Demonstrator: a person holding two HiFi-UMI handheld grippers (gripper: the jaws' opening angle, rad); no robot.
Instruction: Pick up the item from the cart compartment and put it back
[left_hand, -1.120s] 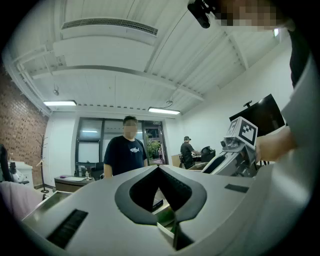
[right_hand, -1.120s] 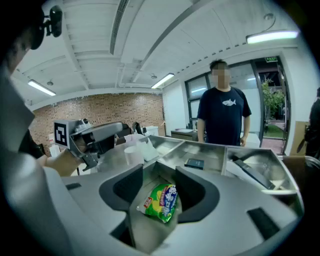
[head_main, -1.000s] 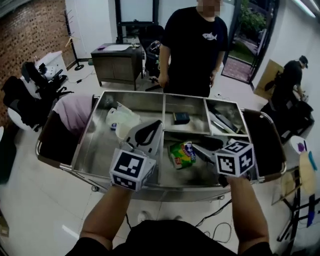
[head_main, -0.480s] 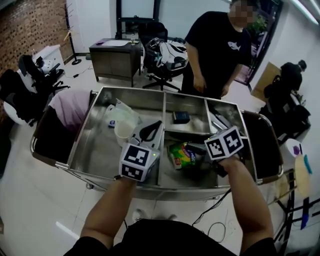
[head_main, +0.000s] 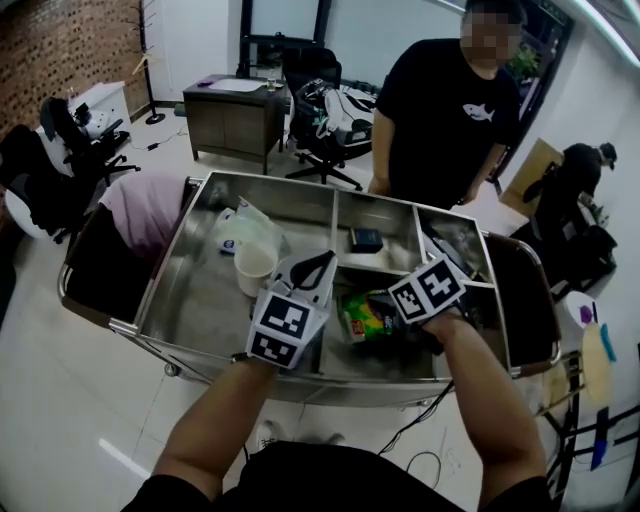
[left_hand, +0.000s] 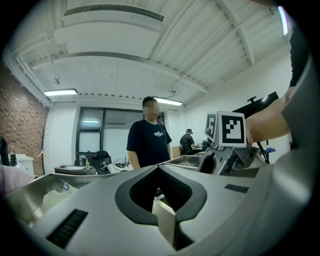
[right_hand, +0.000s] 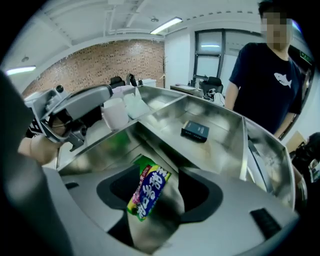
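Right claw (head_main: 392, 305) lowered, jaws just opened, glossy crinkled packet (right_hand: 148, 192) between, steel cart (head_main: 200, 290)

Head view overhead; gripper views close, left level, right downward; cart (head_main: 195, 295) shared.

Mid-frame, a shiny stainless-steel cart (head_main: 280, 200) split into bays. Left bay: white paper cup (head_main: 253, 268) upright, just beside crumpled clear plastic bag (head_main: 243, 225). Upper middle bay: small dark flat box (head_main: 366, 239). Lower middle bay: green-and-yellow candy packet (head_main: 362, 315) lying flat. At far left, pink cloth (head_main: 145, 210) draped over the end.
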